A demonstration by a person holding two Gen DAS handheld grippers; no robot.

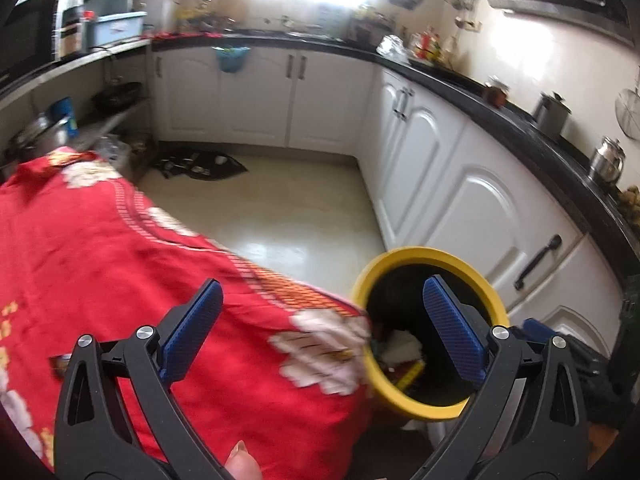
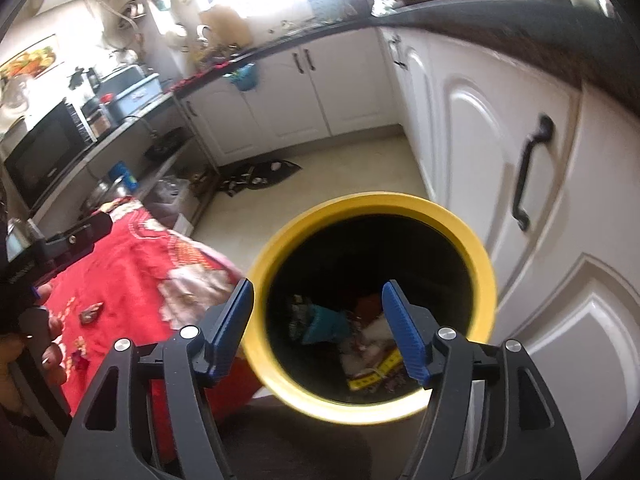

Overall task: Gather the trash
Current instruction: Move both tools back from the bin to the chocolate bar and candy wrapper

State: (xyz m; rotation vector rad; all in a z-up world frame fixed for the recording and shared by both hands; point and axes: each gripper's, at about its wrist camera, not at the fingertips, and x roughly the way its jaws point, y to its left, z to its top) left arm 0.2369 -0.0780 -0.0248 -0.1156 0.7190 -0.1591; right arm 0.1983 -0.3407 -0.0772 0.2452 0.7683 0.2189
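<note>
A yellow-rimmed bin with a black inside stands on the floor beside the table's corner. Several pieces of trash lie at its bottom, among them a teal piece and a yellow wrapper. My right gripper hangs open right above the bin's mouth, nothing between its blue pads. My left gripper is wide open and empty, one finger over the red flowered tablecloth, the other over the bin. A small dark wrapper lies on the cloth.
White cabinets under a black countertop run along the right and the back. A dark mat lies on the pale floor. A shelf unit with a microwave and pots stands at the left. A hand shows at the left edge.
</note>
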